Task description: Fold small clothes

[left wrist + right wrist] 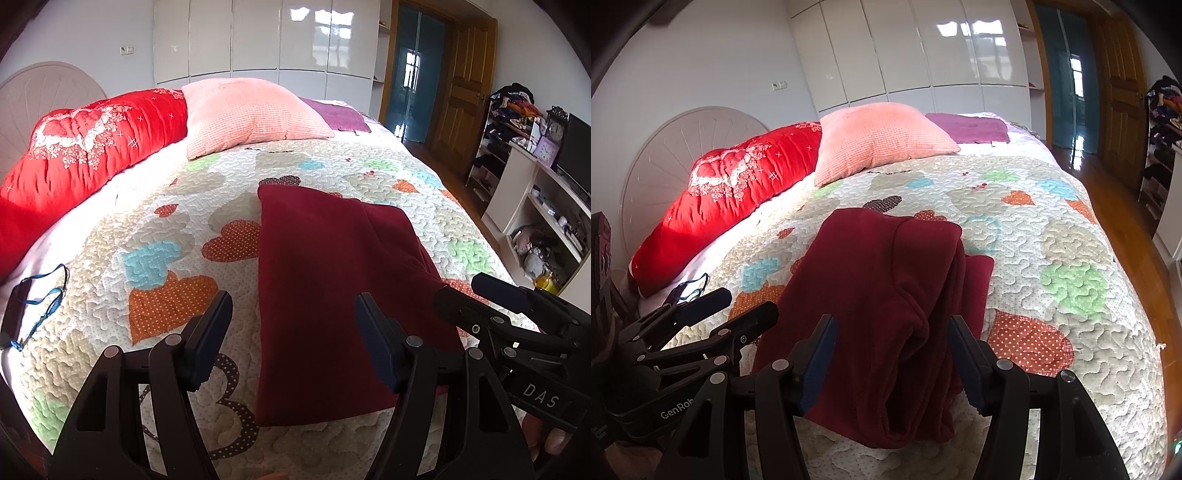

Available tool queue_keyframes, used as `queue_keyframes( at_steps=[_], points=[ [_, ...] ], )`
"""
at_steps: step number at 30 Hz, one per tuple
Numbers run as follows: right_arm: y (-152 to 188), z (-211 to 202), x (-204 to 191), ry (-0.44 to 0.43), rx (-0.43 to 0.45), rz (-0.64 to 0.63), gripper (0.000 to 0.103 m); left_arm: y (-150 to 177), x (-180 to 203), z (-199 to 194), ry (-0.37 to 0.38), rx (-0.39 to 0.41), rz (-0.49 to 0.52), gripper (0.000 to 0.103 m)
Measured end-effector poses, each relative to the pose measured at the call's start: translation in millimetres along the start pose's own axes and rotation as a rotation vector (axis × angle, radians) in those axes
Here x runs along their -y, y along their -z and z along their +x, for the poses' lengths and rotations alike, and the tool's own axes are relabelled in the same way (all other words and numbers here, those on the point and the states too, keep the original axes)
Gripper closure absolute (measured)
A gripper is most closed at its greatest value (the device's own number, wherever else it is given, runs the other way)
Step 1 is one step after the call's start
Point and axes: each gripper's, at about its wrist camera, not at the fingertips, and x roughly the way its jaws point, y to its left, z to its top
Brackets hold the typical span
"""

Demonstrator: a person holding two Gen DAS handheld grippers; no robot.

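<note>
Maroon garment [325, 280] lies partly folded on the quilted bedspread [155, 236], occupying the lower centre of both views. Its left edge runs straight in the left wrist view; in the right wrist view the same cloth [882, 295] shows a bunched ridge of folds down its right side.

Surface: the bedspread is white, stitched in a wavy pattern, with heart patches in orange, blue and green. Room: glossy white wardrobe doors [258, 37] across the top, a wooden door [465, 81] at the upper right, an open shelving unit [535, 206] crowded with small items at the right edge.

Other items: a red bolster [92, 147] at the upper left, a pink pillow [247, 114] at the upper centre, a purple cloth [340, 114] behind it, a dark strap with blue cord [33, 310] at the left edge.

Left gripper [291, 332] has its jaws apart, straddling the garment's left edge with nothing pinched. Right gripper [892, 354] has its jaws apart either side of the bunched ridge; whether the pads touch the cloth cannot be told. Each gripper intrudes at the lower side of the other's view.
</note>
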Motion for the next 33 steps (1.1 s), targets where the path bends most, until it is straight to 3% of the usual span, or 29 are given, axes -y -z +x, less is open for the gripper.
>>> queue_keyframes(
  at_steps=[23, 27, 33],
  points=[
    [4, 12, 12, -0.028, -0.035, 0.022, 0.043, 2, -16, 11, 0.008, -0.005, -0.036, 0.034],
    [-2, 10, 44, 0.057, -0.028, 0.024, 0.043, -5, -40, 21, -0.031, -0.035, -0.040, 0.034],
    [-5, 32, 135, 0.277, -0.074, 0.114, 0.039, -14, -104, 54, -0.138, -0.077, -0.081, 0.034]
  ],
)
